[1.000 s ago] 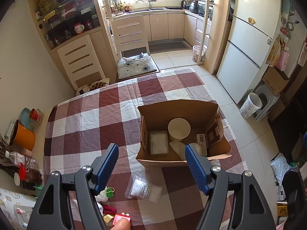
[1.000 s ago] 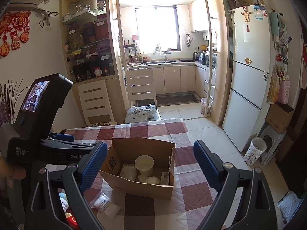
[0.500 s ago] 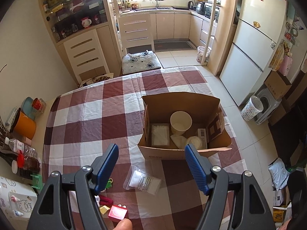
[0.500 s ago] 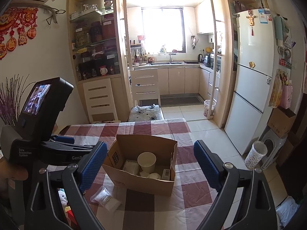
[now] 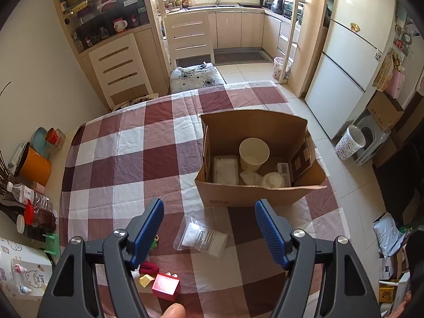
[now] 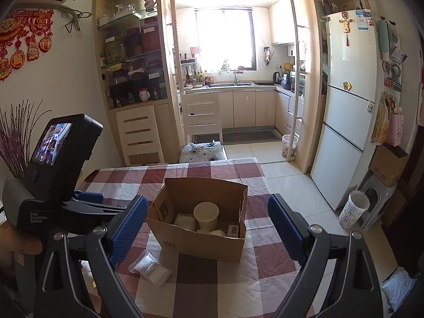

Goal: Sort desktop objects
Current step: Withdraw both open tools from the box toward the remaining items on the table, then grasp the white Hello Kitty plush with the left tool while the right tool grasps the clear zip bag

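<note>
A clear plastic pouch [image 5: 200, 238] of white contents lies flat on the checked tablecloth [image 5: 127, 164], just in front of the open cardboard box [image 5: 254, 198], its long axis running slantwise toward the near right. The left gripper [image 5: 209, 228] hangs above it, pitched steeply down, jaws wide apart and empty. The right gripper [image 6: 208, 233] (aimed shallower, toward the box) is likewise spread and empty. Bare cloth stretches left of the box.

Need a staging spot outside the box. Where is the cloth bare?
Bare: the checked tablecloth left of and behind the cardboard box, to the far edge. Crowded: the near strip, with the plastic bag before the box and red box by small bits. Jars line the left edge.
</note>
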The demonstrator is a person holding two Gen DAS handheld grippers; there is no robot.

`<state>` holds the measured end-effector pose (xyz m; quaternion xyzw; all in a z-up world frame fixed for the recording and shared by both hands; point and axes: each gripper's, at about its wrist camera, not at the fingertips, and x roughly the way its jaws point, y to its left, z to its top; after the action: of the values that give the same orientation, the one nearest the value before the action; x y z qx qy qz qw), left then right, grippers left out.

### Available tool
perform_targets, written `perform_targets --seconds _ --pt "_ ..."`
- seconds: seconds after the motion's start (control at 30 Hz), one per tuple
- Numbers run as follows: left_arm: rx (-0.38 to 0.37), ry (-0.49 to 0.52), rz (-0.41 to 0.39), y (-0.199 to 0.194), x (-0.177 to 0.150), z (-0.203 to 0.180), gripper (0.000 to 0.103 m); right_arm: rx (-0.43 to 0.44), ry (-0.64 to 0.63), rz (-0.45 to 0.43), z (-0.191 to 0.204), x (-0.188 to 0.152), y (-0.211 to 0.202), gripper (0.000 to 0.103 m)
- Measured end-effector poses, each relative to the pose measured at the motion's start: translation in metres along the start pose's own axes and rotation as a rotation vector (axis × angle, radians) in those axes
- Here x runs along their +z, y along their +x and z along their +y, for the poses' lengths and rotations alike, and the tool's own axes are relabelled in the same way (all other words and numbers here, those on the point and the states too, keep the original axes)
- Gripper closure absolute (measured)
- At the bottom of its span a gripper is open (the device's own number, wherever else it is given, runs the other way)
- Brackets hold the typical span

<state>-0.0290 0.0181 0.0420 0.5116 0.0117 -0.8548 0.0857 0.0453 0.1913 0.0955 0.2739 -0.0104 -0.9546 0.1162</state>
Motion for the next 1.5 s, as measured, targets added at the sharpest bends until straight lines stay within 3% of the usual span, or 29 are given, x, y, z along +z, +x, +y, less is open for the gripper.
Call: perform_targets --seconds 0.4,1.03,1.17,1.33,1.5 --pt "0.006 -0.005 0.073 0.023 -0.028 0.021 0.029 -0.001 0.004 0.029 0.021 -0.012 0.006 0.01" --pt "0.065 -0.045 0.181 0.067 -0.063 0.074 0.029 0.06 -0.039 0.181 0.065 -0.049 0.068 0.01" --pt "0.061 -0.063 0.237 0.086 -0.09 0.088 0.029 0.083 -0.068 0.225 0.073 -0.065 0.084 0.01" --pt "0.064 -0.145 0.345 0.113 -0.149 0.125 0.029 0.126 -0.153 0.312 0.093 -0.105 0.109 0.01" --pt "0.05 -0.355 0.437 0.133 -0.208 0.187 0.03 0.155 -0.229 0.439 0.111 -0.154 0.133 0.01"
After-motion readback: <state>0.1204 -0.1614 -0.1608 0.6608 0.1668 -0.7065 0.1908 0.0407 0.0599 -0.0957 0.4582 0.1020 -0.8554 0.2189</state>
